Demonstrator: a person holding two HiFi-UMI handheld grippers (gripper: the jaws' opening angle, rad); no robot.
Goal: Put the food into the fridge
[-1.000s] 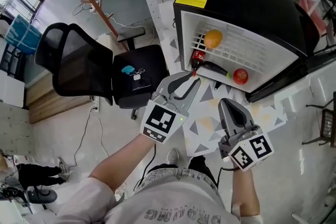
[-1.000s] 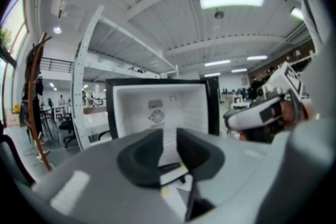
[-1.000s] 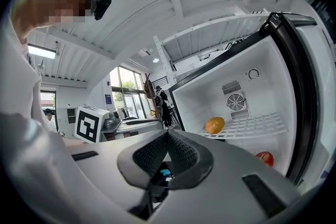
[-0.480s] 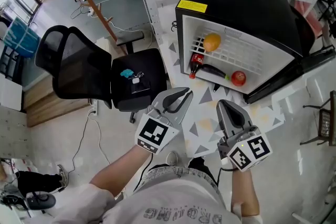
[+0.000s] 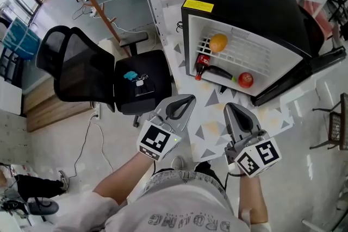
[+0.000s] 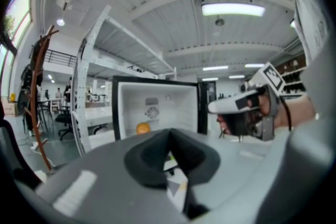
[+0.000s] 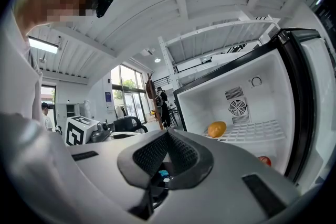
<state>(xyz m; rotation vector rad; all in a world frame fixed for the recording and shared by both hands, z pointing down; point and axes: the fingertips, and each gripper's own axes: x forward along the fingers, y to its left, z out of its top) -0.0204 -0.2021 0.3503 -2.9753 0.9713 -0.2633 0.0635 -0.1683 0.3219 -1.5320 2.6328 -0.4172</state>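
A small black fridge (image 5: 187,30) stands open on the table. Inside it, an orange (image 5: 218,42) rests on the wire shelf. Below the shelf lie a cola bottle (image 5: 202,64), a dark long vegetable (image 5: 220,72) and a red fruit (image 5: 246,80). My left gripper (image 5: 184,100) hovers in front of the fridge. Its jaws have just been closing and now stand shut with nothing between them. My right gripper (image 5: 234,107) is beside it, shut and empty. The left gripper view shows the orange (image 6: 143,127), and the right gripper view the orange (image 7: 216,129) and the red fruit (image 7: 264,160).
The fridge door (image 5: 304,70) hangs open at the right. The table top (image 5: 212,127) carries a triangle pattern. A black office chair (image 5: 81,70) with a small blue item (image 5: 132,73) on its seat stands left of the table.
My left gripper has drawn back from the fridge opening toward me, and its jaws have gone from open to shut. The right gripper has stayed put.
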